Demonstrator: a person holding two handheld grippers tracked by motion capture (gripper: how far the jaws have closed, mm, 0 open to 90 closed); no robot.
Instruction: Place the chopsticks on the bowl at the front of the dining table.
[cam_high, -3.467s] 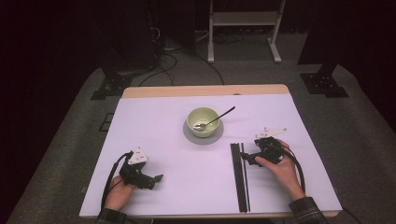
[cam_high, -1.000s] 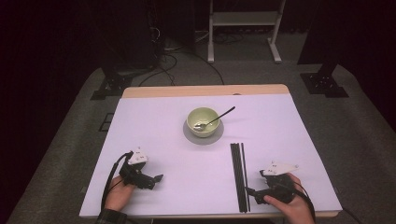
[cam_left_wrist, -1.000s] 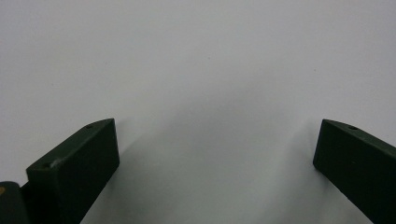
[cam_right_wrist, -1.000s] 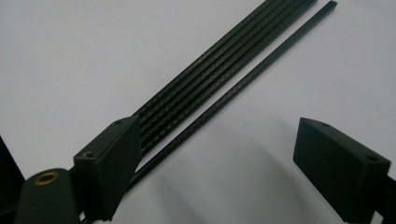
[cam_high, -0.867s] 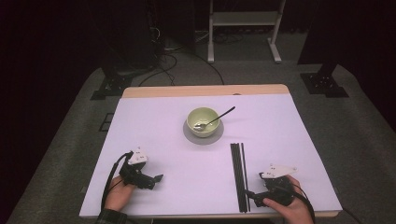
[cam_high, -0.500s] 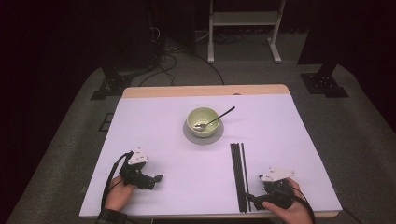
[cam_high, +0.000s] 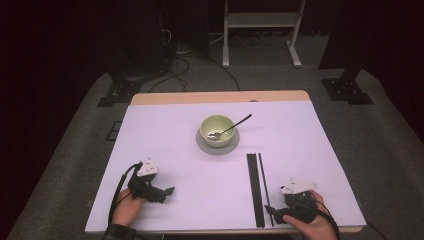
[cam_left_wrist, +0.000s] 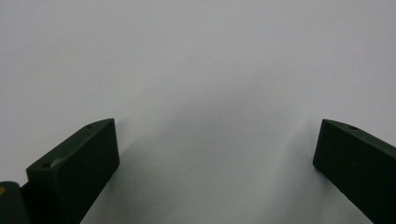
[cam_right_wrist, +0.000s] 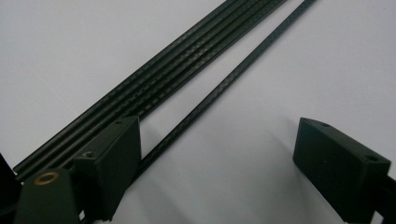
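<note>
Right gripper (cam_right_wrist: 219, 154) gapes beside black chopsticks (cam_right_wrist: 154, 88).

The black sticks (cam_right_wrist: 154, 88) are showing a ribbed, slightly glossy plastic surface; the table (cam_high: 165, 135) is looking smooth and matt white; the bowl (cam_high: 217, 131) is gleaming like glazed ceramic.

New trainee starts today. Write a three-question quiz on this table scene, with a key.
1. True or false: the right gripper is shut on the chopsticks.
2. What lies in the bowl? A) a fork B) a spoon C) a knife
3. Fill in: the bowl stands on a grey ____.

Key
1. False. In the right gripper view its jaws stand wide apart beside the chopsticks, holding nothing.
2. B, a spoon, its handle over the rim.
3. Saucer. The left gripper rests open on the bare table.
</note>
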